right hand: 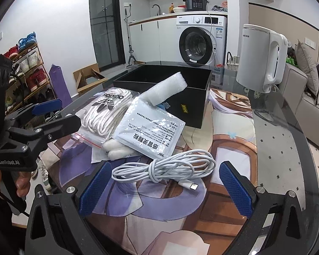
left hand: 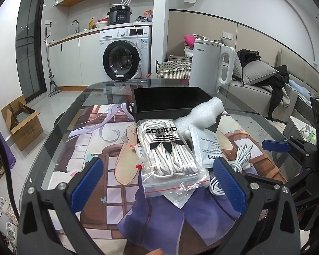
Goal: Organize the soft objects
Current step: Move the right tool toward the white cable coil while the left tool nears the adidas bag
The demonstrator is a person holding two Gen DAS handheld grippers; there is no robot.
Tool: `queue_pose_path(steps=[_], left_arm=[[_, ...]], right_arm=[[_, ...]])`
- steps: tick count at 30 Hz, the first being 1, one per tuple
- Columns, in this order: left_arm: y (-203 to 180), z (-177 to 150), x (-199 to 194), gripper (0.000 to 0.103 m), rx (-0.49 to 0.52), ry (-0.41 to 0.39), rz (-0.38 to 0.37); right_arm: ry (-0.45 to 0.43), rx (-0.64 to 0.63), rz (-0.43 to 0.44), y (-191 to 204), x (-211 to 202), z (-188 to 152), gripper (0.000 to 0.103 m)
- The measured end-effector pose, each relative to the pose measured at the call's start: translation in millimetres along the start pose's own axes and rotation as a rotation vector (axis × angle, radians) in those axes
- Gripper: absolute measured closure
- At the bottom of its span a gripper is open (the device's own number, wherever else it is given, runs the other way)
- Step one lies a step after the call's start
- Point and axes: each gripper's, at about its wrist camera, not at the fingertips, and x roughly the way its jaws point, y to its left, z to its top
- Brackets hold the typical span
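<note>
While both grippers hover wide apart, left gripper (left hand: pixel 158 182) faces the laces bag (left hand: pixel 167 148), right gripper (right hand: pixel 167 188) the white cable (right hand: pixel 163 167).

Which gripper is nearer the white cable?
Right. The right gripper is open with the white cable lying between its fingers. The left gripper is open around the bag of laces, with the cable beside it.

left gripper (left hand: pixel 157 182) hovering low, jaws gaping wide | right gripper (right hand: pixel 165 186) doing likewise, just beside it | neither gripping anything
</note>
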Motion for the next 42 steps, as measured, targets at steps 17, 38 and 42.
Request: queue_pose_path(steps=[17,38,42], left_arm=[[8,0,2,0.0,-0.006,0.005,0.01],[9,-1,5,0.0,-0.004,0.009,0.017],[10,-1,5,0.0,-0.003,0.011,0.018]], right_arm=[[0.037,-0.002,0.001,-1,7,-4,0.0],[0.086,0.091,0.005,-11,22,-6,0.0],[0.097,0.097,0.003,-9,24,-6,0.0]])
